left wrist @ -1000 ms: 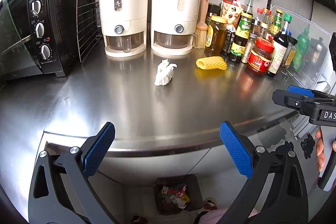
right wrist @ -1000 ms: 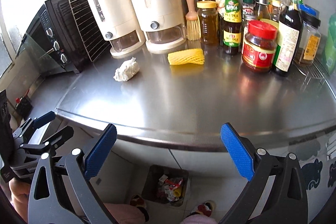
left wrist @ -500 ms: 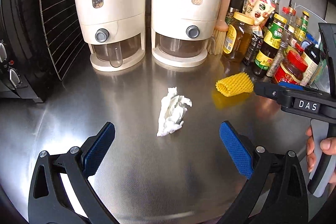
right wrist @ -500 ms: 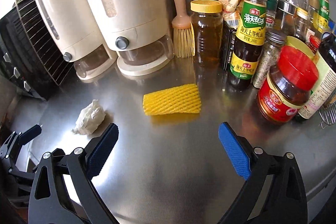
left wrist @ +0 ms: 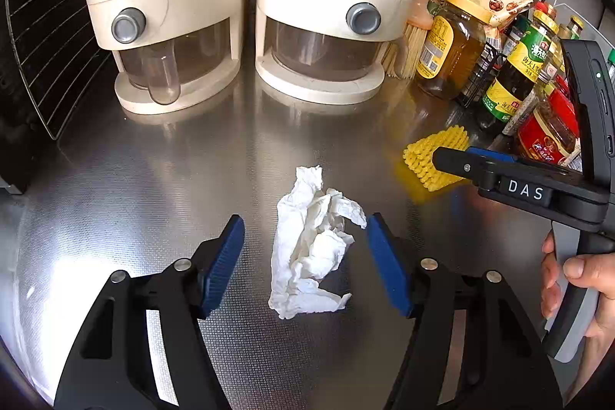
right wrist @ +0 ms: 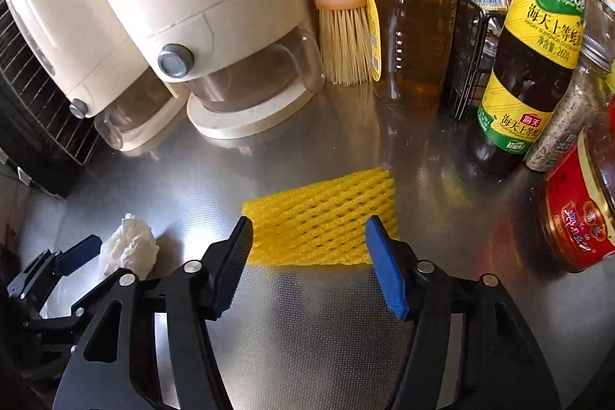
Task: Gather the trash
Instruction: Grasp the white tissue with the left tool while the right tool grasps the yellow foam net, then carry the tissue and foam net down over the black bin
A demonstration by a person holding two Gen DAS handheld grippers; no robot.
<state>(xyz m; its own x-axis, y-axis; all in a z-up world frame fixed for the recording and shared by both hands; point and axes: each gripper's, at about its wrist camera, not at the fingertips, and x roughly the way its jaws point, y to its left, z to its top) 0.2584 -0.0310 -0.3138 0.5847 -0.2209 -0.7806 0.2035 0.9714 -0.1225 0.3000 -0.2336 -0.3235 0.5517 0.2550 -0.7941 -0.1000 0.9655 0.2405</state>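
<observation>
Left wrist view: the left hand-held gripper (left wrist: 305, 241) is closing around the crumpled tissue (left wrist: 313, 244) on the steel desk (left wrist: 153, 179), pads not pressing.

Right wrist view: the right hand-held gripper (right wrist: 309, 248) is closing around the yellow foam net (right wrist: 323, 218), fingers apart.

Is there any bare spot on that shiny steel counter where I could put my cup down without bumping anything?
Yes: the steel counter is bare left of the crumpled white tissue, between it and the black wire rack. A narrower strip lies free before the two cream dispensers. The right is crowded: the yellow foam net, sauce bottles and the red-lidded jar.
</observation>
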